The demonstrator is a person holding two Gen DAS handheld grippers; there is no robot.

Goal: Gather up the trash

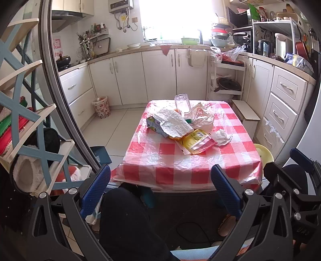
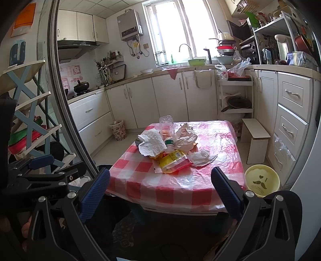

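We see only a corner of the carton (image 1: 152, 124) under the crumpled paper (image 1: 174, 122). The bottle (image 2: 170, 145) is mostly buried among wrappers. The packet (image 1: 197, 141) print is unreadable.

We have 2 wrist views, each looking forward along its own blue fingers from just short of the near edge of the table (image 1: 180, 170), facing the window (image 1: 176, 18) wall. Our left view sits low and central; our right view sits slightly higher and further right. Both share the checked tabletop, the trash pile (image 2: 170, 148), the cabinets and the patterned bin (image 2: 118, 130).
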